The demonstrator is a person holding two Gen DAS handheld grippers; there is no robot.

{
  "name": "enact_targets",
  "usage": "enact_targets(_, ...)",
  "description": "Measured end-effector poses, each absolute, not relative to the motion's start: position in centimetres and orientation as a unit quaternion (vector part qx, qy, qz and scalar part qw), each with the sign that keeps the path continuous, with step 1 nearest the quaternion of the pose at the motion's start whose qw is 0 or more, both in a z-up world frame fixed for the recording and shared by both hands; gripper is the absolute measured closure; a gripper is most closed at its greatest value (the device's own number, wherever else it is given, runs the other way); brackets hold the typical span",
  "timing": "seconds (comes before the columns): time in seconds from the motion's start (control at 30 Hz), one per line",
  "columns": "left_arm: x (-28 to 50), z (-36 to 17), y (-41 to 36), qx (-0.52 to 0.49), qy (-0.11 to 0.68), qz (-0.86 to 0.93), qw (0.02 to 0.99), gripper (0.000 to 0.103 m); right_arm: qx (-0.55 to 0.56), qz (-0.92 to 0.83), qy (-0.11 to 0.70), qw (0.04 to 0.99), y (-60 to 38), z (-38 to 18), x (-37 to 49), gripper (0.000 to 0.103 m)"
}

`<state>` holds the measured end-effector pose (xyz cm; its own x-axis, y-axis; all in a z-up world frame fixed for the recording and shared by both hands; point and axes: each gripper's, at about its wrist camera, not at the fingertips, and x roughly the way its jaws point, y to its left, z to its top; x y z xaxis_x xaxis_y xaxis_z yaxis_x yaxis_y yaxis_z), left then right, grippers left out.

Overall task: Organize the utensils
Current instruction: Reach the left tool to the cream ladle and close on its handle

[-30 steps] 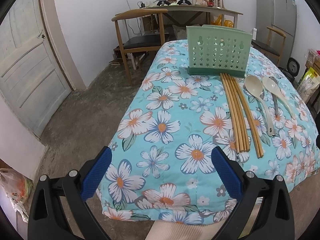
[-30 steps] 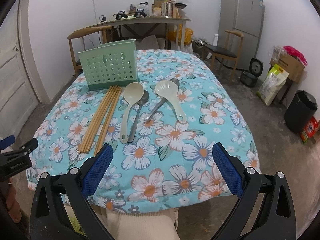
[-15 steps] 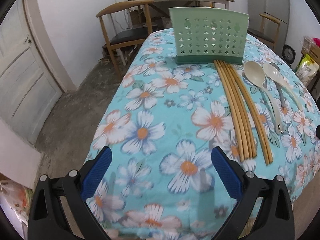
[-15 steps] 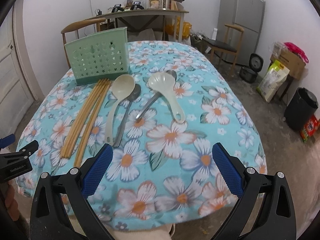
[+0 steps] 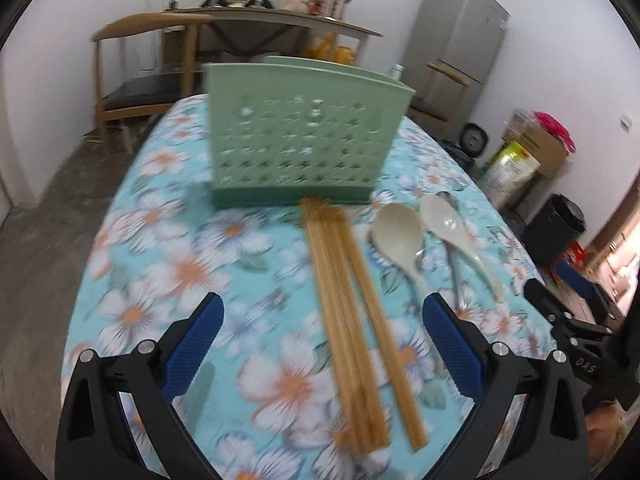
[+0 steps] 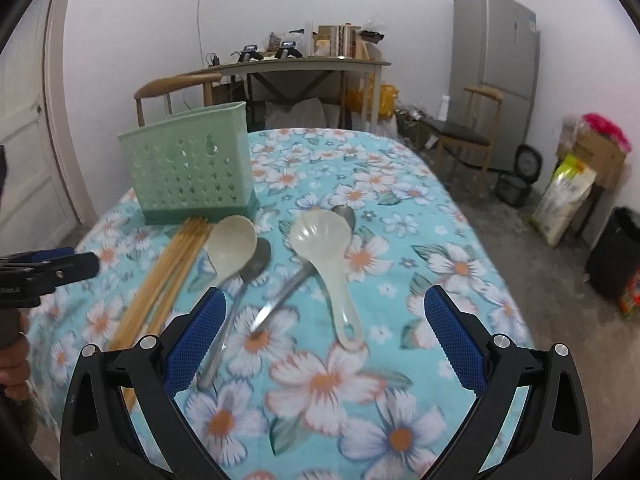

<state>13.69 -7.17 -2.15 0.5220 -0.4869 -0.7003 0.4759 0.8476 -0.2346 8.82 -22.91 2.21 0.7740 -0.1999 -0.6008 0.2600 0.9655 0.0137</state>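
Note:
A green perforated utensil holder [image 5: 304, 136] stands upright on the floral tablecloth [image 5: 168, 264]; it also shows in the right wrist view [image 6: 192, 168]. Several wooden chopsticks [image 5: 348, 320] lie in front of it, also in the right wrist view [image 6: 168, 276]. Two pale plastic spoons [image 5: 400, 240] [image 5: 452, 232] lie over two metal spoons [image 6: 244, 284] [image 6: 292, 288]. My left gripper [image 5: 320, 344] is open over the chopsticks. My right gripper [image 6: 324, 328] is open over the spoon handles. Both are empty.
Wooden chairs [image 6: 176, 88] [image 6: 472, 136], a cluttered desk [image 6: 304, 64] and a grey fridge [image 6: 496, 76] stand behind the table. Bags, boxes [image 6: 576, 184] and a black bin [image 6: 616, 252] are on the floor at the right. A door [image 6: 24, 148] is at the left.
Both grippers have moved forward over the table and closer to the utensils. The left one has swung right, over the chopsticks. Both stay open.

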Motion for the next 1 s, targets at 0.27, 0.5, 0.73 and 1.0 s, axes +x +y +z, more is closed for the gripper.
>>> enact_targets(0.27, 16.6, -1.9, -13.1, 0.044, 0.372, -0.350, 0.859, 0.007, 0.109, -0.085, 0.317, 0.938, -25.5, 1.3, 10.6, 0.008)
enact_targets(0.5, 20.5, -3.9, -17.2, 0.094, 0.391, -0.395, 0.826, 0.043, 0.135, -0.069, 0.328, 0.932, -27.0, 0.0, 11.4, 0.008)
enact_targets(0.73, 23.5, -6.4, -19.8, 0.125, 0.432, -0.408, 0.795, 0.070, 0.141, -0.063, 0.337, 0.929, -27.7, -1.2, 11.9, 0.008)
enact_targets(1.0, 24.1, -7.3, -20.5, 0.127, 0.452, -0.429, 0.772, 0.086, 0.147, -0.059, 0.341, 0.926, -28.1, -1.7, 12.1, 0.008)
